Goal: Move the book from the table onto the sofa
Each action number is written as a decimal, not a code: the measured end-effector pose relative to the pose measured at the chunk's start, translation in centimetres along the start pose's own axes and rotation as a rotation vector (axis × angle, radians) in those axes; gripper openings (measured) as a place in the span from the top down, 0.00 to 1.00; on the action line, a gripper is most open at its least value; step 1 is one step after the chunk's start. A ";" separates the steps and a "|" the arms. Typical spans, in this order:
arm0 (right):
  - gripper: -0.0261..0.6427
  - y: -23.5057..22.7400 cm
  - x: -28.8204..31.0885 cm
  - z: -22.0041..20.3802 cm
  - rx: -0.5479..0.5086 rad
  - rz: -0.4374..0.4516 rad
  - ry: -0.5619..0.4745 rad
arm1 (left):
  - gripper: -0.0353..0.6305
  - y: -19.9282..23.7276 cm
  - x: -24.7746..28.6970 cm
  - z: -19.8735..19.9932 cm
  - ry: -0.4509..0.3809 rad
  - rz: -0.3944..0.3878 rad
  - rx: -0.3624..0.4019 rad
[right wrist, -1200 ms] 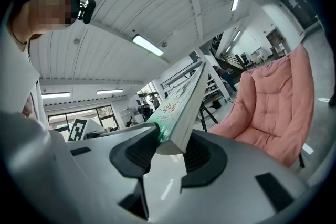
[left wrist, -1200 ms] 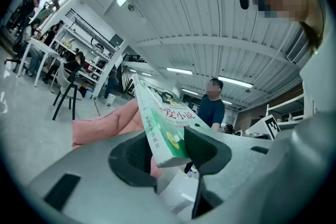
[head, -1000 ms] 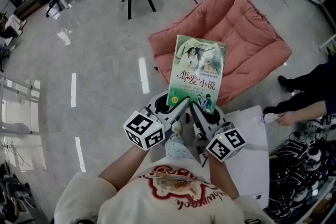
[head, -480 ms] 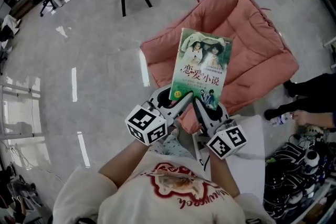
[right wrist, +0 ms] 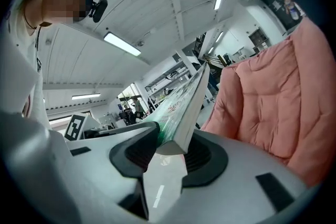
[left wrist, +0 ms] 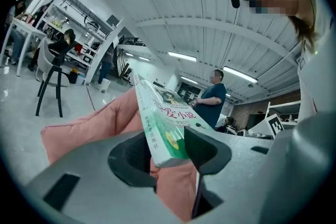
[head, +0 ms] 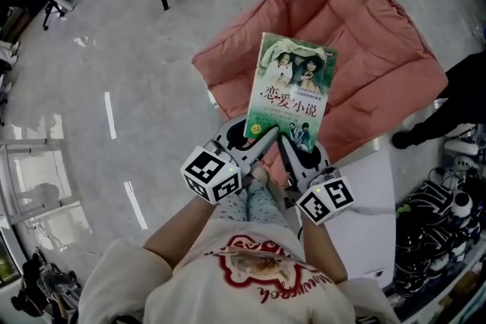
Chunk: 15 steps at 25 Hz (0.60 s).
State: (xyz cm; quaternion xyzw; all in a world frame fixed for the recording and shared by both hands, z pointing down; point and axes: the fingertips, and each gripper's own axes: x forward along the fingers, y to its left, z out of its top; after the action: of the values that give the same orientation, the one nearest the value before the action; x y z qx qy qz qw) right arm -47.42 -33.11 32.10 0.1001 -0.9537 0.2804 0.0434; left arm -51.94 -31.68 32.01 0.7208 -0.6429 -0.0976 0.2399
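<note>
Carry: advisable to keep both grips even and the book [head: 292, 91] level, then lower it over the middle of the pink sofa [head: 380, 49] before releasing.
Book: bottom edge pinched near its corners by left gripper [head: 257, 142] and right gripper [head: 291, 150], jaws part-closed on it. Cover up, projecting ahead of them, in the air above the sofa.

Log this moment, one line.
phase: carry | left gripper: shut on book | right gripper: shut on book | book: cover up, over pink sofa, not yet set down
</note>
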 end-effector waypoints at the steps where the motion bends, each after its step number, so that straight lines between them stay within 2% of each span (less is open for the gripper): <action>1: 0.76 -0.4 0.3 -0.6 0.009 -0.012 0.001 | 0.69 0.5 0.3 -0.5 0.015 -0.004 -0.003; 9: 0.76 -5.2 3.4 -6.2 0.062 -0.102 0.028 | 0.69 6.0 2.9 -6.1 0.103 -0.035 -0.044; 15: 0.76 -7.4 6.0 -12.1 0.100 -0.168 0.040 | 0.69 10.7 3.1 -11.0 0.193 -0.040 -0.052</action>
State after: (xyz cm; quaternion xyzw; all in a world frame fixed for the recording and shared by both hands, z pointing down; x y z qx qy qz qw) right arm -51.41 -33.61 47.01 0.1761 -0.9257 0.3248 0.0809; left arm -55.97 -32.85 47.11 0.7331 -0.5995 -0.0490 0.3175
